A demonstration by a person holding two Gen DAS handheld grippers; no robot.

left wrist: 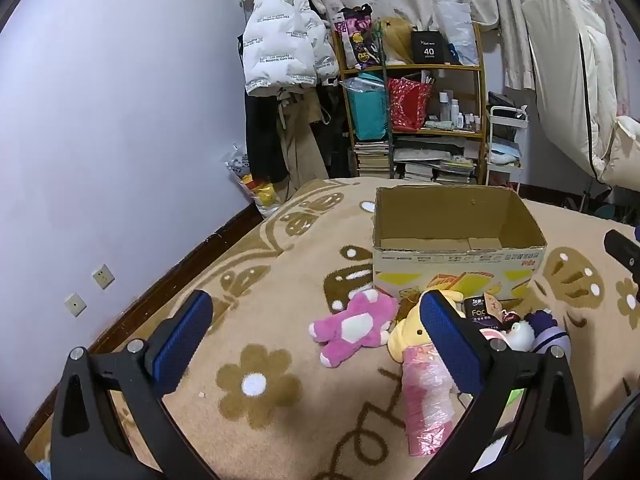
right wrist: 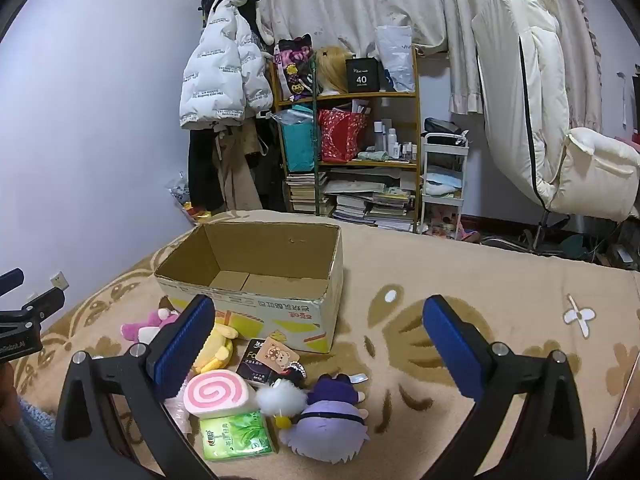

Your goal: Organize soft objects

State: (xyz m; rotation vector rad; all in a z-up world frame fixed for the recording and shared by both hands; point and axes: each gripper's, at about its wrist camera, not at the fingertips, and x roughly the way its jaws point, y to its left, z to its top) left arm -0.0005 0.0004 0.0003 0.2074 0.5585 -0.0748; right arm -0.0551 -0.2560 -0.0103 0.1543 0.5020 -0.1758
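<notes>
Nothing is packed yet: the cardboard box (right wrist: 256,276) sits empty on the bed, soft toys heaped just before it. Both hand-held grippers, left (left wrist: 316,344) and right (right wrist: 320,344), hover spread apart; next, I'd guess, closing on the pink plush (left wrist: 352,326).

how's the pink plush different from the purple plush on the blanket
The pink plush lies spread flat showing a white belly patch, while the purple plush is rounder, with pale lavender hair. The pink plush sits at the left end of the pile, close by the cardboard box; the purple plush lies at the right end, farther from it. Both rest on the blanket, outside the box, ungripped.
</notes>
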